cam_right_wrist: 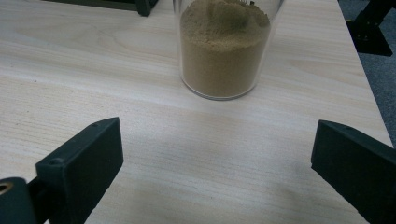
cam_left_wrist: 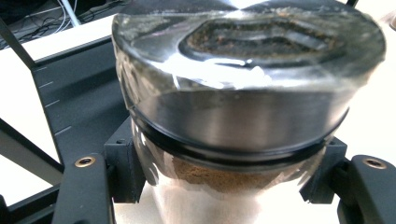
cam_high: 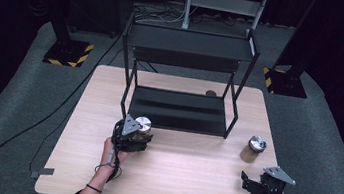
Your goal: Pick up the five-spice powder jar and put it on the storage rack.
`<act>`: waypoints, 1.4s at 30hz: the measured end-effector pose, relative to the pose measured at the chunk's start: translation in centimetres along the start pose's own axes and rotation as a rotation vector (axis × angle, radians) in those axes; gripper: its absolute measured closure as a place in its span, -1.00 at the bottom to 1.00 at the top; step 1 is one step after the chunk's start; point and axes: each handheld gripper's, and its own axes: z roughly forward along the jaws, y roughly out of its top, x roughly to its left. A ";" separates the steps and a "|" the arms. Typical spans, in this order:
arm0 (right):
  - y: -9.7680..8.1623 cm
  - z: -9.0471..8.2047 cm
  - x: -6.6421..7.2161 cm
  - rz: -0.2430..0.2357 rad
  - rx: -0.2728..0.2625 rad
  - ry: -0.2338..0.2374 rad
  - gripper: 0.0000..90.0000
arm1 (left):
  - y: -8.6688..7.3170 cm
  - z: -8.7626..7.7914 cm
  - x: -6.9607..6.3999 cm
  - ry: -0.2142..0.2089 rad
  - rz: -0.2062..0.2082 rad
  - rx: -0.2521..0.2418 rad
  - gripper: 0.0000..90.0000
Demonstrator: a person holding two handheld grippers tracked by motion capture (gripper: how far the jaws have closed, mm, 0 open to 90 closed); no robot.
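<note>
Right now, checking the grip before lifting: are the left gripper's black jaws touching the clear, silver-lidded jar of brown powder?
Touching. The left gripper view shows the left gripper with both jaws pressed against the jar.

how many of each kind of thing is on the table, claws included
clear glass jars of brown powder with silver lids: 2, left jar, right jar
black metal two-tier shelf rack: 1
black claws: 2, left claw, right claw
total: 5

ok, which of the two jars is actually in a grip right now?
The jar by the rack's front left corner: the left gripper is shut on it. The other jar stands free ahead of the open right gripper.
</note>
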 end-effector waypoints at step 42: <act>-0.1 -0.1 0.0 0.002 -0.007 -0.001 -0.97 | 2.0 2.5 0.8 -0.026 0.010 -0.014 -0.30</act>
